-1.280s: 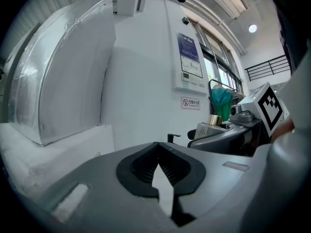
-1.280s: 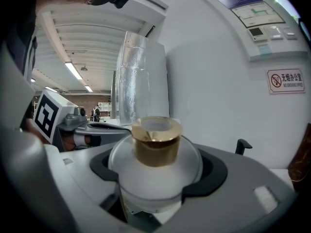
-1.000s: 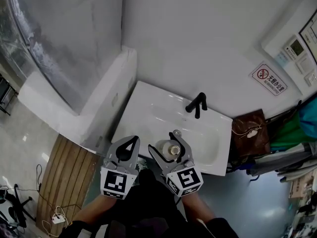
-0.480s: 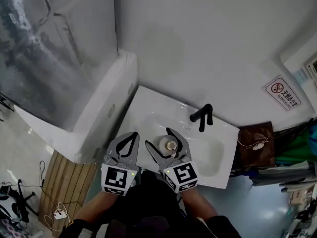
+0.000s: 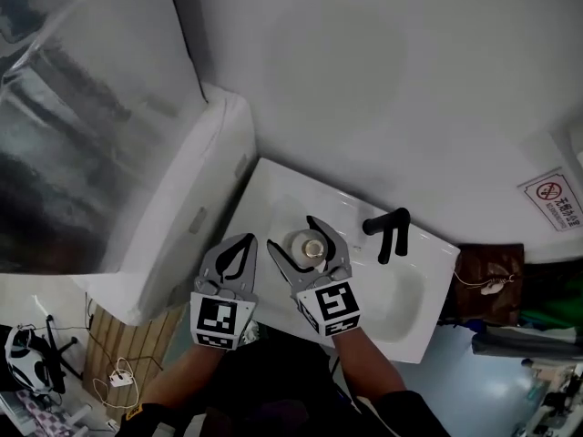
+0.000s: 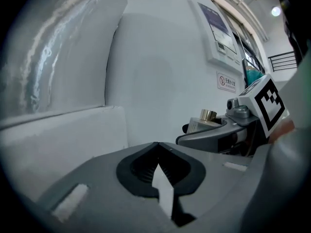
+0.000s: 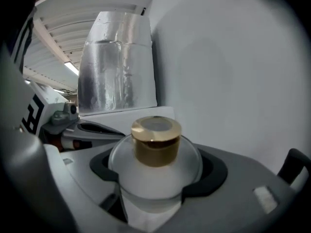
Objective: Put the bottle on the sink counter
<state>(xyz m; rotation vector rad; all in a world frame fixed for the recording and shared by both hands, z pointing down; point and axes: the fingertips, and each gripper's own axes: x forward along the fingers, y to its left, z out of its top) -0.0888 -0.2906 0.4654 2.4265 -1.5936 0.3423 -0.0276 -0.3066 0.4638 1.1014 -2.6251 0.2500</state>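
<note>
A round frosted bottle (image 5: 306,244) with a gold cap (image 7: 155,140) sits upright between the jaws of my right gripper (image 5: 304,237), which is shut on it. In the head view it hangs over the left part of the white sink counter (image 5: 260,206), above the basin's near left side. The bottle (image 7: 154,176) fills the middle of the right gripper view. My left gripper (image 5: 239,251) hovers just left of it over the counter's front left edge, its jaws closed with nothing between them. The bottle's cap (image 6: 209,114) also shows in the left gripper view.
A black faucet (image 5: 390,231) stands at the back of the sink, right of the bottle. A white ledge (image 5: 187,208) and a silvery foil-wrapped surface (image 5: 86,126) rise to the left. A brown bag (image 5: 487,276) sits right of the sink. The wall carries a no-smoking sign (image 5: 552,197).
Both grippers, with the bottle, have moved forward and slightly left over the sink, toward its back left. The head camera has tilted, so the sink sits lower right in view.
</note>
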